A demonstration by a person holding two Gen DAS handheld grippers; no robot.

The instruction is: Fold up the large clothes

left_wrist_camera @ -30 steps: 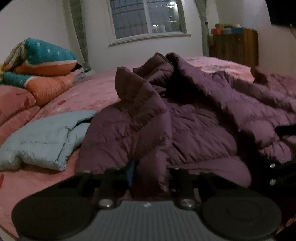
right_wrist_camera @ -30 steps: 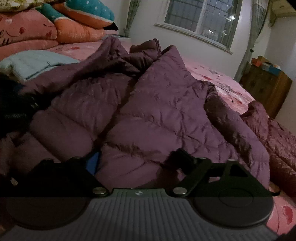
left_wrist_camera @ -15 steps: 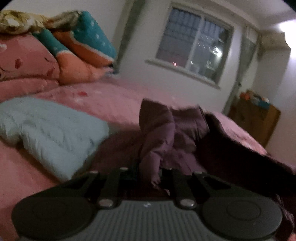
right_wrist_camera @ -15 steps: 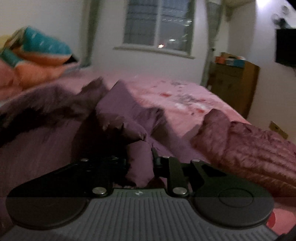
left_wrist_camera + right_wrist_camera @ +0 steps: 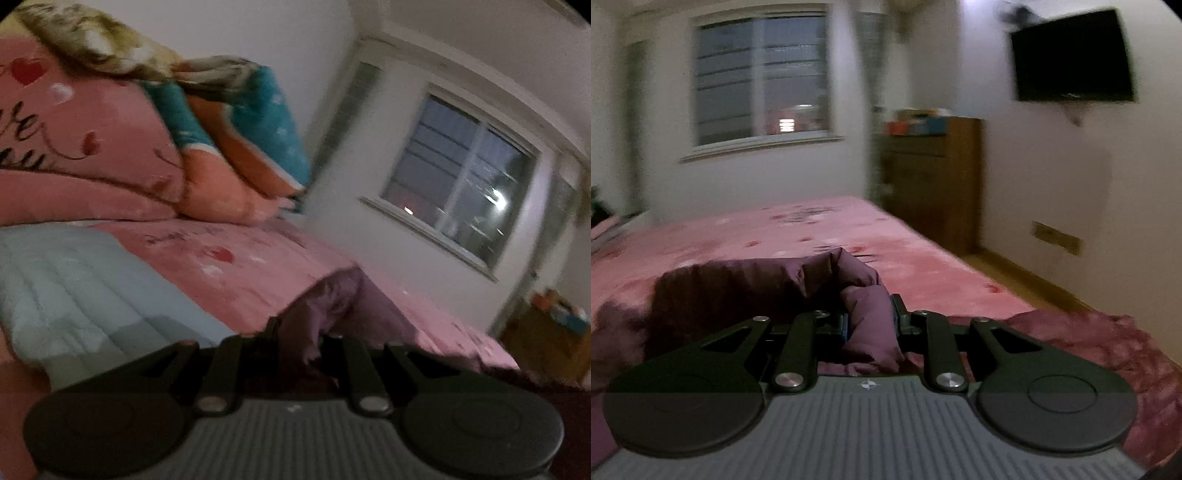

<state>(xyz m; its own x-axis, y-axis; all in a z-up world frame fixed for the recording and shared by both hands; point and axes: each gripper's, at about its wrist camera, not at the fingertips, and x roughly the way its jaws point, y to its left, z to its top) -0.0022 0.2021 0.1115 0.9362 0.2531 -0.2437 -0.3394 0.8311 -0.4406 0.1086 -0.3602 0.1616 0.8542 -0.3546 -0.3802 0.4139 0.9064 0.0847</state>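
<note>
Since a second ago I've raised both grippers, and the puffy purple quilted down jacket (image 5: 871, 325) has come up off the pink heart-printed bedspread (image 5: 775, 236). My right gripper (image 5: 870, 323) pinches a padded fold; my left gripper (image 5: 295, 339) seems clamped on a blurred edge. A pale blue quilted garment (image 5: 74, 288) lies left.

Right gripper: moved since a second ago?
Yes. The right gripper, shut on the purple jacket, has lifted: the window dropped lower in view and the TV appeared.
</note>
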